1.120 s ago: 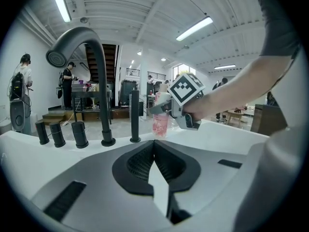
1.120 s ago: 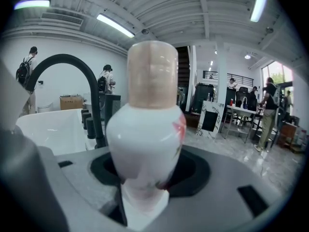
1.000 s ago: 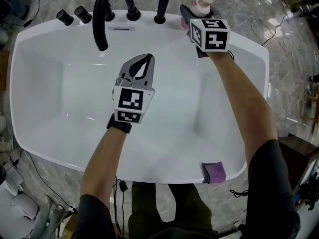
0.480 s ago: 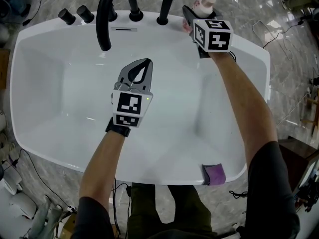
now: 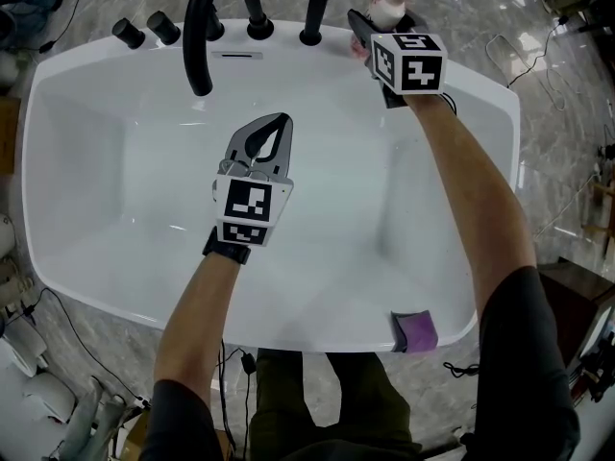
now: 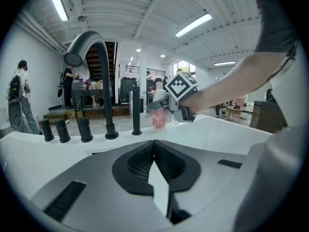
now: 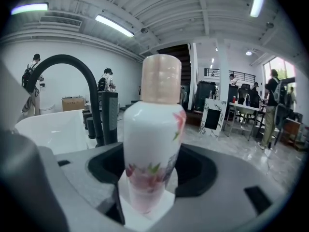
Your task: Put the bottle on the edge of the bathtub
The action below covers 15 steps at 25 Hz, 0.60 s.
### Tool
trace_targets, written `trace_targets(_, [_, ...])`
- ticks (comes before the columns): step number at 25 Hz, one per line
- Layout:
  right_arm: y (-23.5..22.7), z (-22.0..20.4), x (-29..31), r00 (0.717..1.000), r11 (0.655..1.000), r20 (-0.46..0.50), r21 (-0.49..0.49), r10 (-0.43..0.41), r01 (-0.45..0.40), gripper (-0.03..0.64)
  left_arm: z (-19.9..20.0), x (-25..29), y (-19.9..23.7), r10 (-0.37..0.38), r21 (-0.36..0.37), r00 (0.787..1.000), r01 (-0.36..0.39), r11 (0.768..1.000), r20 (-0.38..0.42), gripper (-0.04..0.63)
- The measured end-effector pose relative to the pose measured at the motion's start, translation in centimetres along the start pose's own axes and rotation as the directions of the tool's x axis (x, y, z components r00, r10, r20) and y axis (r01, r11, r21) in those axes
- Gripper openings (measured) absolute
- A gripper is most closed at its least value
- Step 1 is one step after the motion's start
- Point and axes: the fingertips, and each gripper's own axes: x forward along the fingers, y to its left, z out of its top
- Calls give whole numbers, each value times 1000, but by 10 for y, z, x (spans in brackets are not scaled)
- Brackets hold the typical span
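A white bottle (image 5: 389,6) with a pink cap and flower print stands upright on the bathtub's far right rim (image 5: 452,56). My right gripper (image 5: 382,23) reaches round it from the basin side. Its jaws are opening, with the bottle (image 7: 153,129) between them and a dark gap on each side. My left gripper (image 5: 280,120) hovers over the middle of the white basin, shut and empty. From the left gripper view the bottle (image 6: 159,115) and the right gripper's marker cube show beyond the rim.
A black arched faucet (image 5: 207,17), a black upright hand shower (image 5: 314,8) and black knobs (image 5: 125,33) line the far rim left of the bottle. A purple sponge (image 5: 415,331) lies on the near right rim. Cables run over the marble floor around the tub.
The right gripper's jaws stand a little wider round the bottle than a second ago. The bottle stays upright on the rim. The left gripper has barely moved.
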Motion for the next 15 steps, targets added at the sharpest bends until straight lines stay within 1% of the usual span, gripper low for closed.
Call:
trace_targets(6, [5,1,-2,999,999,9,-5,37,-37,312,-3,-1,-2,-1,-1,1000,1,1000,-5,3])
trace_targets(15, [5,5,-8,999,999,25,-5,34,-33,330,3,-3,-7,1,6,1000,-1,1000,-2,2])
